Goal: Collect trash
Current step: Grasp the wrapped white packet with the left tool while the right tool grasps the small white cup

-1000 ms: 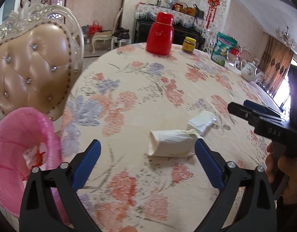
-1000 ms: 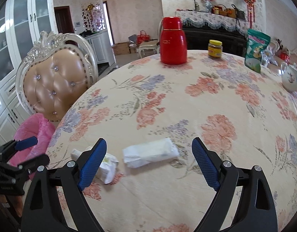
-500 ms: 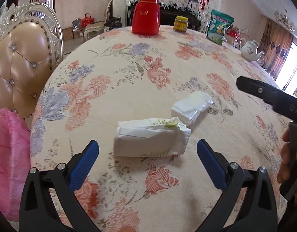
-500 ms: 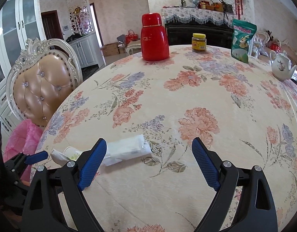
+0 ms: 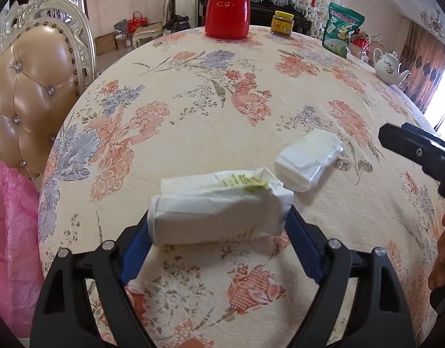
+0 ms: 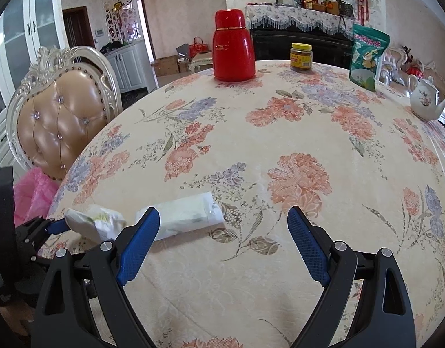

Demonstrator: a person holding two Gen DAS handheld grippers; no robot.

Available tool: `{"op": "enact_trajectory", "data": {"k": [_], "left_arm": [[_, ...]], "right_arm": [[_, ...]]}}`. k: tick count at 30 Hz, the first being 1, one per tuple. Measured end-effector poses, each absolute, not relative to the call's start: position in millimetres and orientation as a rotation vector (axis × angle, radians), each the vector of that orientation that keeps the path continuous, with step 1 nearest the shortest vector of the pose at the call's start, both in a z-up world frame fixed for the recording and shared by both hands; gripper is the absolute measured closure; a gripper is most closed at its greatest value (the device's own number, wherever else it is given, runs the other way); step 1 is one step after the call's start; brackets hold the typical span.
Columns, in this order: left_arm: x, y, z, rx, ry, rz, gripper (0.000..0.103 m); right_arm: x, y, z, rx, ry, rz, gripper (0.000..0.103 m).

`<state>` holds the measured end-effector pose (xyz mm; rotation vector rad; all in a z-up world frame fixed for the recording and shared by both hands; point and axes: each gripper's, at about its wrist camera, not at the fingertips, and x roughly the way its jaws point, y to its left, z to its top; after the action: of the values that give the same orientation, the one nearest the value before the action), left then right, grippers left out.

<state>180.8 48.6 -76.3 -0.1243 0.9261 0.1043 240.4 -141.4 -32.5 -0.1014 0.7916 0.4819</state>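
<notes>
A crumpled white paper carton (image 5: 219, 214) with green print lies near the table's front edge. My left gripper (image 5: 218, 223) straddles it, and its closing jaws have their blue pads against both ends. The carton (image 6: 92, 223) also shows in the right wrist view, at that gripper's blue pad. A white plastic-wrapped tissue pack (image 5: 306, 156) lies just beyond on the floral tablecloth (image 5: 193, 110). My right gripper (image 6: 224, 220) hovers open over the cloth, with the tissue pack (image 6: 187, 214) just beyond its left finger and nothing between its pads.
A pink trash bag (image 5: 11, 232) hangs off the table's left edge beside a padded chair (image 5: 28, 92). At the far side stand a red thermos (image 5: 228, 11), a jar (image 5: 282, 23), a green pouch (image 5: 339, 32) and a white teapot (image 5: 389, 66).
My left gripper has come down and forward over the carton, and its jaws have narrowed onto the carton's ends. The right gripper has dropped slightly towards the tissue pack.
</notes>
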Motion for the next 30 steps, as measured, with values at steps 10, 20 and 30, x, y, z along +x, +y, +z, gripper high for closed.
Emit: {"op": "enact_trajectory", "data": {"k": [10, 20, 30], "left_arm": [[168, 72, -64, -0.152, 0.887, 0.115, 0.020], [146, 107, -54, -0.214, 0.855, 0.152, 0.020], [138, 118, -48, -0.231, 0.836, 0.150, 0.020]], "right_arm": [[237, -104, -48, -0.224, 0.830, 0.544, 0.018], [246, -63, -61, -0.333, 0.879, 0.578, 0.018], [257, -52, -83, -0.390, 0.952, 0.563, 0.019]]}}
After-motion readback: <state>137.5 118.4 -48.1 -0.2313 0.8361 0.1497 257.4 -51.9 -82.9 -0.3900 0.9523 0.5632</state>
